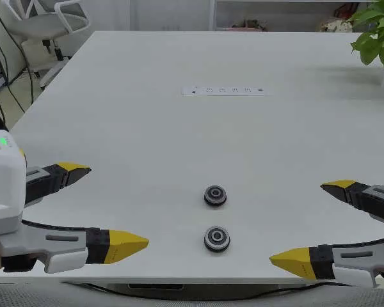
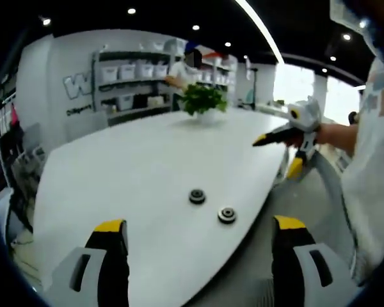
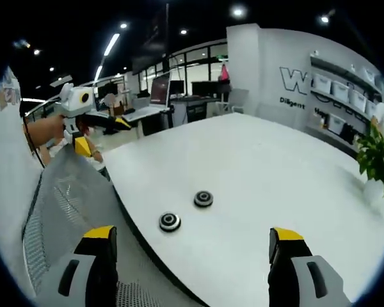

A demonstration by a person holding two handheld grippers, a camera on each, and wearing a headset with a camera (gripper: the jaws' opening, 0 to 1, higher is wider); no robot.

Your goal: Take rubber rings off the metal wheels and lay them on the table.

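Two small metal wheels with black rubber rings lie flat on the white table (image 1: pixel 179 141). The far wheel (image 1: pixel 215 195) (image 2: pixel 197 196) (image 3: pixel 203 199) sits just behind the near wheel (image 1: pixel 217 238) (image 2: pixel 227 215) (image 3: pixel 169 222), which is close to the front edge. My left gripper (image 1: pixel 112 208) (image 2: pixel 198 233) hovers open at the left, jaws wide, nothing between them. My right gripper (image 1: pixel 313 224) (image 3: pixel 191 240) hovers open at the right, also holding nothing. Both wheels lie between the two grippers, untouched.
A flat control strip (image 1: pixel 224 90) is set into the table's middle. A potted plant (image 1: pixel 377 35) (image 2: pixel 203 101) (image 3: pixel 377 160) stands at the far right corner. An office chair (image 1: pixel 48 22) stands beyond the far left corner. Shelves with bins line the back wall.
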